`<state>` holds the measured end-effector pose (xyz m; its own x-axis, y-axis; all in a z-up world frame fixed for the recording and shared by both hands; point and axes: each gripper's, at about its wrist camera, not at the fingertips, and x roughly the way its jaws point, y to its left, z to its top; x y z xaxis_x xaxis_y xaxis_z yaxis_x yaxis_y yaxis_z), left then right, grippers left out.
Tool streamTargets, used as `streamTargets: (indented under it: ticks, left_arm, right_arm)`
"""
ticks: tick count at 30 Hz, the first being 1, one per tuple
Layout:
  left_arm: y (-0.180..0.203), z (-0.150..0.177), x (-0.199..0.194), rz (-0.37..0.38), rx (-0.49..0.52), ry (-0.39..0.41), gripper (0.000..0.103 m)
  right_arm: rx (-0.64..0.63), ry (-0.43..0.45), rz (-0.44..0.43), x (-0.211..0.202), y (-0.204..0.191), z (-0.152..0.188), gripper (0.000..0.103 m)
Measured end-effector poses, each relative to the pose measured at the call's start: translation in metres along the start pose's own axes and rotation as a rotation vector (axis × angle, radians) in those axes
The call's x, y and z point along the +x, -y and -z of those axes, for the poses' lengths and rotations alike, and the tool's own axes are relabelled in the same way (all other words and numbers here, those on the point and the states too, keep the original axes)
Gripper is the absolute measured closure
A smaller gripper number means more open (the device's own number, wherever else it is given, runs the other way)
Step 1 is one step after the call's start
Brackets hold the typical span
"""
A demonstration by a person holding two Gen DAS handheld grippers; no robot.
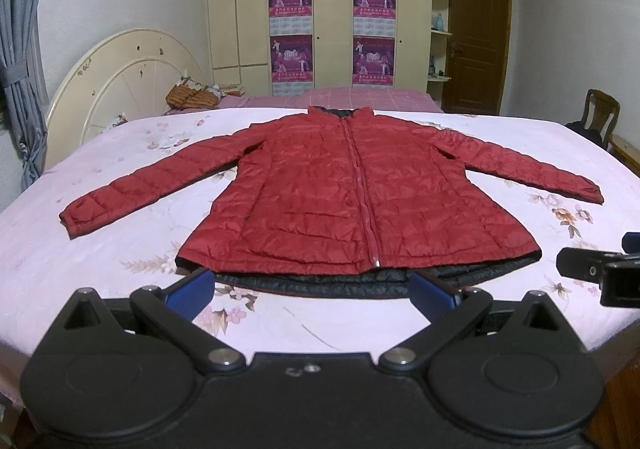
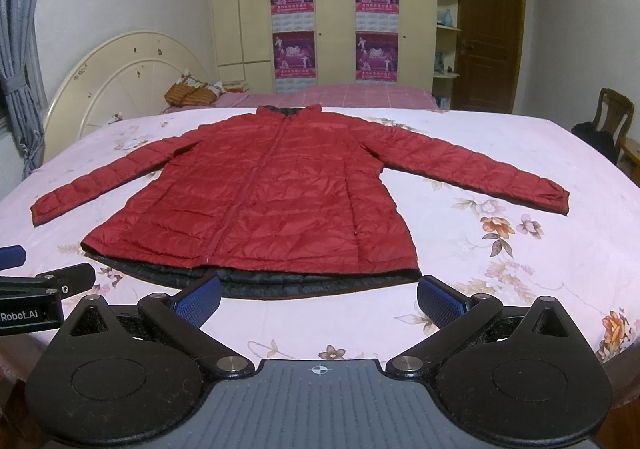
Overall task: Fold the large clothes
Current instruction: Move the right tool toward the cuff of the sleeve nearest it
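Two spread claws, left claw [image 1: 310, 291] and right claw [image 2: 319, 299], hover just before the flat red jacket's [image 1: 340, 201] hem.

A glossy, quilted red jacket [image 1: 352, 205] is spread on matt floral cloth bedding [image 1: 120, 249]; matt black plastic tools are seen.

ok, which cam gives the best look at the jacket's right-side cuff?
Right wrist view: the cuff sits well inside the frame, with open bedspread around it. In the left wrist view the same cuff lies nearer the distorted right edge, though still fully visible, just above the other tool.
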<state>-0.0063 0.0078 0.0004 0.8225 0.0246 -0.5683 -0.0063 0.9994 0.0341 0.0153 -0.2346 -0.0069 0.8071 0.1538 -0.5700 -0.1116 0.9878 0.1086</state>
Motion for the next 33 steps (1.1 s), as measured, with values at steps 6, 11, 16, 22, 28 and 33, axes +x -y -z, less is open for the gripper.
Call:
streamTargets:
  ticks: [6,11,16,22,28,33]
  left_arm:
    - [0.005,-0.015,0.008,-0.007,0.01,0.02,0.0]
    - [0.007,-0.033,0.023,-0.008,0.015,0.029,0.0]
    - [0.009,-0.049,0.044,-0.007,0.019,0.028,0.0]
    - [0.008,-0.069,0.078,0.011,0.015,0.017,0.0]
    - [0.006,-0.088,0.115,0.041,0.023,0.002,0.0]
    - [0.003,-0.106,0.15,0.084,0.011,-0.013,0.0]
  right_arm:
    - [0.005,0.009,0.0,0.009,0.009,-0.007,0.0]
    - [0.019,0.016,0.012,0.021,0.015,-0.02,0.0]
    - [0.034,0.021,0.03,0.042,0.022,-0.037,0.0]
    - [0.055,0.015,0.057,0.073,0.031,-0.058,0.0]
    - [0.076,0.009,0.091,0.108,0.04,-0.081,0.0]
    - [0.104,0.003,0.138,0.134,0.049,-0.097,0.0]
